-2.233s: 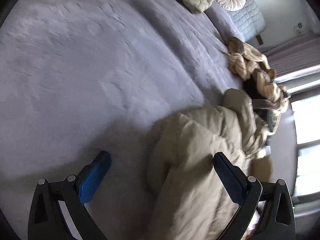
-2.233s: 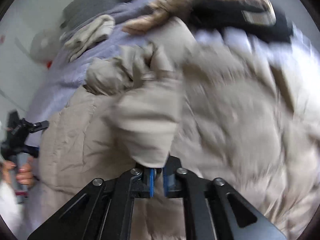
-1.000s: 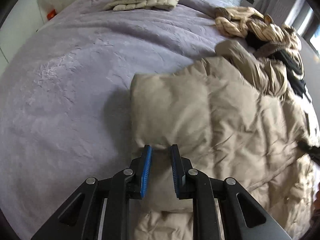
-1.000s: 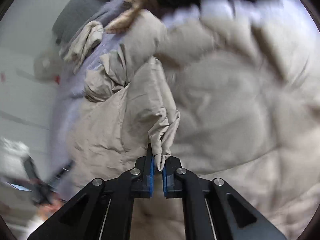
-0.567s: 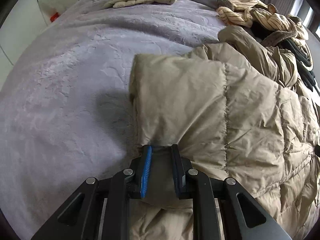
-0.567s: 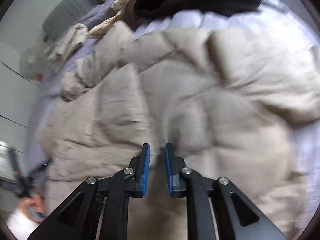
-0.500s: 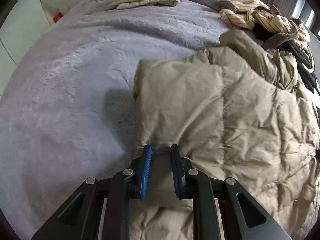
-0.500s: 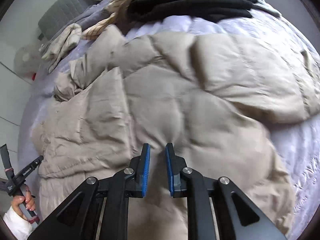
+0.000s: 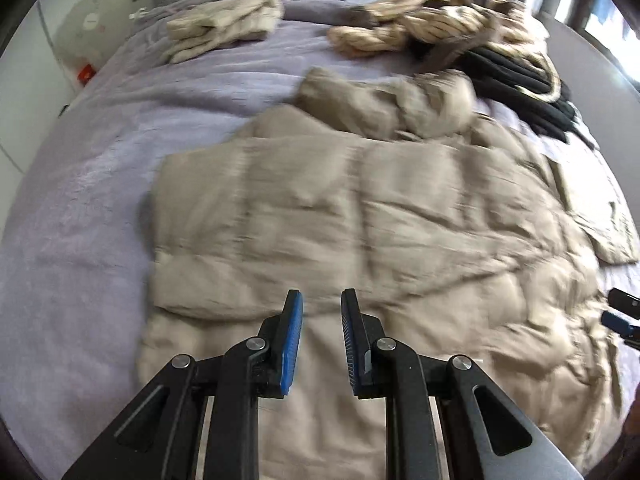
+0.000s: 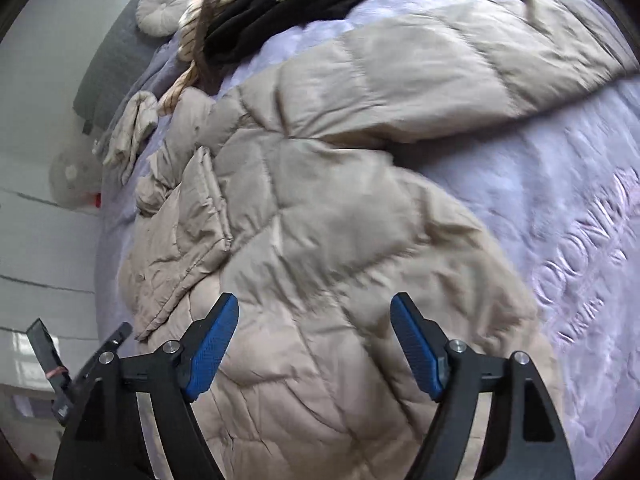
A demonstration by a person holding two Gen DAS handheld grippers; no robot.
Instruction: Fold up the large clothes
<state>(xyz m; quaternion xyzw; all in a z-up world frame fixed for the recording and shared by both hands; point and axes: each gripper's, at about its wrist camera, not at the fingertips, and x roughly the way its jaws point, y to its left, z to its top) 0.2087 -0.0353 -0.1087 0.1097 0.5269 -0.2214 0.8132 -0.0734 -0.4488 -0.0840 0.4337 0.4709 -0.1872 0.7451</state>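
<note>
A large beige puffer jacket (image 9: 360,216) lies spread on the lavender bed cover (image 9: 80,200), its left sleeve folded across the body. My left gripper (image 9: 321,320) hovers just above the sleeve's near edge, jaws slightly apart and empty. In the right wrist view the jacket (image 10: 320,220) fills the middle, its other sleeve (image 10: 460,60) stretched out to the right. My right gripper (image 10: 314,340) is wide open and empty above the jacket's body. The left gripper (image 10: 80,360) shows at the left edge there.
A folded cream garment (image 9: 224,24) lies at the bed's far side. A pile of striped beige and black clothes (image 9: 480,40) sits far right. A round white cushion (image 10: 164,0) rests by the grey headboard. Bare bed cover (image 10: 580,200) lies right of the jacket.
My left gripper has let go of the folded sleeve and drawn back slightly. My right gripper has opened wide and moved back over the jacket's lower body.
</note>
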